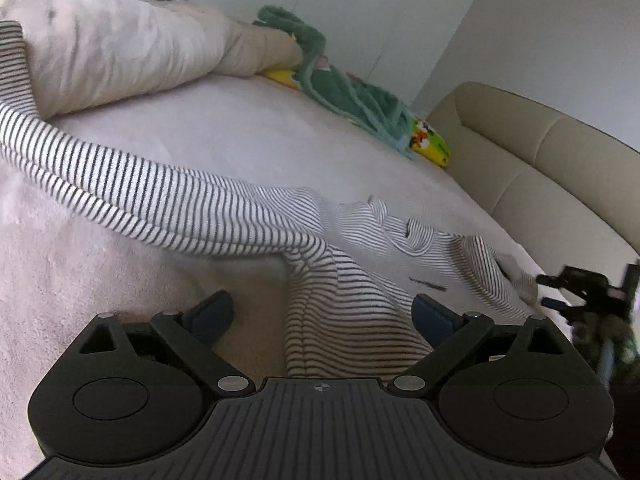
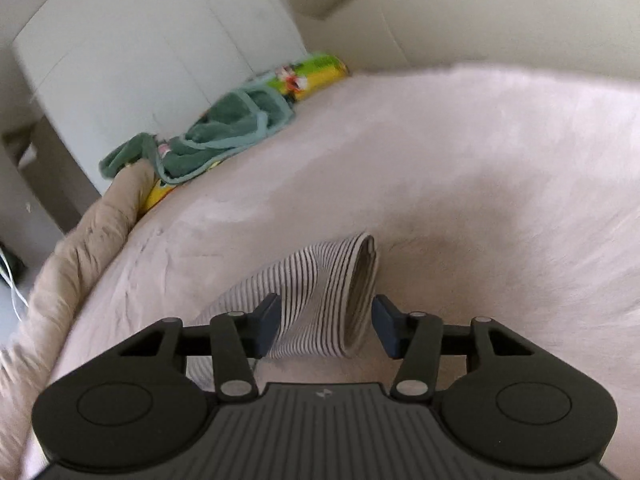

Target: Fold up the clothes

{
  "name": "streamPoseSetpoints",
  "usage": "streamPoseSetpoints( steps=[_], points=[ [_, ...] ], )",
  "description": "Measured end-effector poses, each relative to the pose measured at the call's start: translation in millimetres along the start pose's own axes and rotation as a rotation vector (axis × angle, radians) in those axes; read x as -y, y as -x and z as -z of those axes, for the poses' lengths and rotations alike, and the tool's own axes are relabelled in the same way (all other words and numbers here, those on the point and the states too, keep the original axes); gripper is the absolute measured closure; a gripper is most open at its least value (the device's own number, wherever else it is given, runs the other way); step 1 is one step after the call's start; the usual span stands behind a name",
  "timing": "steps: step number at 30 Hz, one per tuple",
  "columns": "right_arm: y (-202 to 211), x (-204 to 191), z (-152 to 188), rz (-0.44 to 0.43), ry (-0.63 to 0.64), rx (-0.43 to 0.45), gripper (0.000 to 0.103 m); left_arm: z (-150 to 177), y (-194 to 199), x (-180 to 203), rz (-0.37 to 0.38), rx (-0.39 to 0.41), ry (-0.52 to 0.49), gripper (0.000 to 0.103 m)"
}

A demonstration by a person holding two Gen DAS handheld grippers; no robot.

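Pale bedspread [image 2: 440, 168] bears striped garment [image 2: 320, 300], its cuff between right gripper [image 2: 326, 326] fingers.

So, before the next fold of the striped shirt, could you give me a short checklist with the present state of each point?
1. Left gripper open over the striped shirt: ok.
2. Sleeve cuff between the right gripper fingers: ok.
3. Right pads pressing the cuff: not ok, gaps on both sides.
4. Shirt lying flat: not ok, bunched.
5. Green towel away from the shirt: ok.
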State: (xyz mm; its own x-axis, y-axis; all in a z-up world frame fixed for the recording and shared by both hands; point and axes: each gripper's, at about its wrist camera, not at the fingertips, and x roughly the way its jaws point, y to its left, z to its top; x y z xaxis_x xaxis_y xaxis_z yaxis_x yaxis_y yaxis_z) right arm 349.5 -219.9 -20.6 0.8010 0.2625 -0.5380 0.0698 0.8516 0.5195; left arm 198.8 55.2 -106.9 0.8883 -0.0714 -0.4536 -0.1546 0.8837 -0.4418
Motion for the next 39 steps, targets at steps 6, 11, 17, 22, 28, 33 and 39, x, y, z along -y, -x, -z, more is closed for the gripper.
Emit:
streamPoseSetpoints(
  steps=[6, 11, 17, 22, 28, 33, 39],
  points=[
    [-27, -15, -12, -0.157, -0.013, -0.061, 0.058, -2, -5, 0, -0.008, -0.004, 0.013, 0.003],
    [14, -26, -28, -0.239, 0.042, -0.007, 0.075, 0, -8, -4, -0.008, 0.003, 0.020, 0.003],
    [93, -9, -40, -0.212, 0.125, 0.132, 0.081, -1, -7, -6, -0.001, 0.011, 0.034, 0.003],
    [98, 15, -44, -0.158, 0.089, 0.059, 0.079, -2, -7, -10, 0.015, 0.016, 0.051, 0.003],
    [32, 20, -34, 0.011, 0.131, 0.013, 0.079, -2, -8, -11, 0.013, 0.018, 0.060, 0.003],
    [-14, 29, -22, 0.021, 0.096, -0.036, 0.068, -2, -8, -12, 0.021, 0.019, 0.065, 0.002],
    [-2, 5, -24, -0.078, 0.201, -0.017, 0.095, -2, -9, -12, 0.027, 0.020, 0.070, 0.001]
  ],
)
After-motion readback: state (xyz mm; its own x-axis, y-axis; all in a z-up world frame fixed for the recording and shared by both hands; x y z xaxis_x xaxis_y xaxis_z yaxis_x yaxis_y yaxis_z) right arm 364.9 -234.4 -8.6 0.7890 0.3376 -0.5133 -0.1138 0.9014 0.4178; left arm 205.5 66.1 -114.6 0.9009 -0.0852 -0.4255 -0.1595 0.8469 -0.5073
